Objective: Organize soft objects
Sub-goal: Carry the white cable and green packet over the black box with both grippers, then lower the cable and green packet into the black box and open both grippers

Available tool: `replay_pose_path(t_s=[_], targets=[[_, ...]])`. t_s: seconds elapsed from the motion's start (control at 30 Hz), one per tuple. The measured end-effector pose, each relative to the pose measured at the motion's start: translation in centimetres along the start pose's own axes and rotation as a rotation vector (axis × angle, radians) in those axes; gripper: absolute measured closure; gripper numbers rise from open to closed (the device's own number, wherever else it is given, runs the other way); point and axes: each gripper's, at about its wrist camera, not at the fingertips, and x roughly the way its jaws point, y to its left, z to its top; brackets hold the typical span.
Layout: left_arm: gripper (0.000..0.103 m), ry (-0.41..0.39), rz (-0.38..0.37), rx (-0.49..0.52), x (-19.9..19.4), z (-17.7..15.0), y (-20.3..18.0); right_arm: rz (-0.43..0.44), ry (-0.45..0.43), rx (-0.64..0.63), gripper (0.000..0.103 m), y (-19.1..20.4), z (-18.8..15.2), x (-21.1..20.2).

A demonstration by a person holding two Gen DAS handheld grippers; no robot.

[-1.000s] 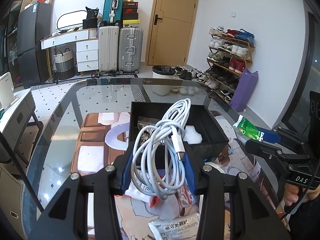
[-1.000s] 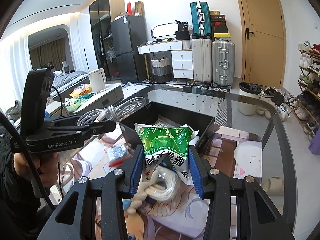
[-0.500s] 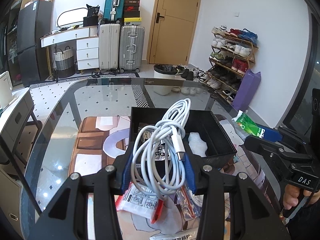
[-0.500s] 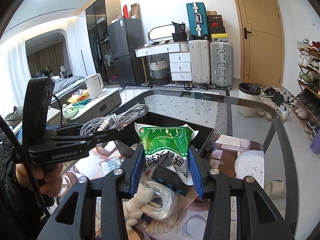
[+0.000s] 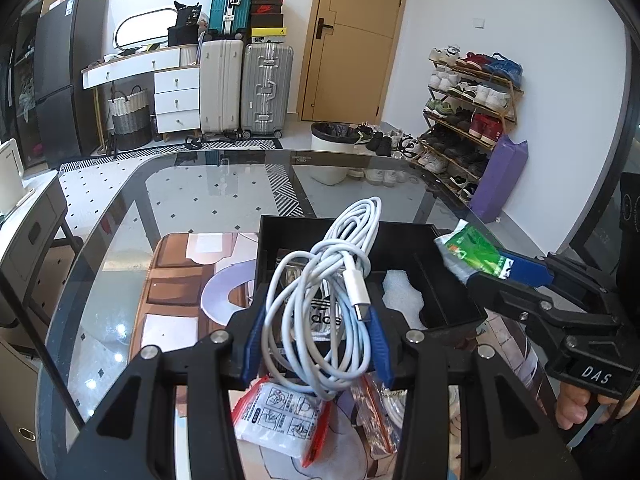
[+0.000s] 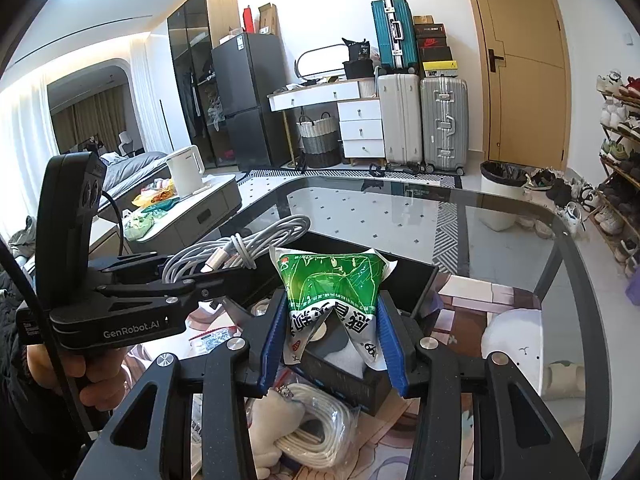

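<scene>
My left gripper [image 5: 316, 340] is shut on a coiled white USB cable [image 5: 324, 296] and holds it above the near edge of a black box [image 5: 452, 320]. The cable also shows in the right wrist view [image 6: 236, 252]. My right gripper [image 6: 332, 344] is shut on a green and white packet [image 6: 332, 288], held above the box's right side. The packet also shows in the left wrist view [image 5: 472, 250]. The box holds a white foam piece [image 5: 402, 298] and a bag with black print.
The box stands on a glass table [image 5: 200, 200] over a printed mat. Below the left gripper lie a white packet with red trim [image 5: 280, 420] and a small clear bag [image 5: 372, 420]. A bagged white rope coil [image 6: 316, 436] lies under the right gripper.
Both grippers have risen with their loads. The box and the packets on the mat now sit lower and farther in both views.
</scene>
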Motion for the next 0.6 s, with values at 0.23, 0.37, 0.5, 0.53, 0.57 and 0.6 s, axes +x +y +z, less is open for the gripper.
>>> replay_pose_path(t_s=[0.23, 0.37, 0.5, 0.53, 0.57, 0.6], targets=[[0.060, 0.022, 0.014, 0.012, 1.4, -0.3, 0.0, 0.007, 0.037, 0.001, 0.060, 0.0, 0.0, 2.1], [0.060, 0.021, 0.017, 0.015, 2.1, -0.2, 0.1, 0.012, 0.054, 0.007, 0.060, -0.2, 0.0, 3.3], [0.060, 0.024, 0.017, 0.017, 2.4, -0.1, 0.2, 0.015, 0.064, 0.010, 0.060, -0.4, 0.0, 4.1], [0.060, 0.026, 0.017, 0.020, 2.6, -0.1, 0.2, 0.014, 0.067, 0.011, 0.060, -0.4, 0.0, 4.4], [0.060, 0.027, 0.020, 0.024, 2.7, -0.1, 0.2, 0.014, 0.070, 0.011, 0.060, -0.5, 0.0, 4.6], [0.060, 0.028, 0.021, 0.025, 2.9, -0.1, 0.2, 0.013, 0.075, 0.010, 0.060, -0.5, -0.1, 4.8]])
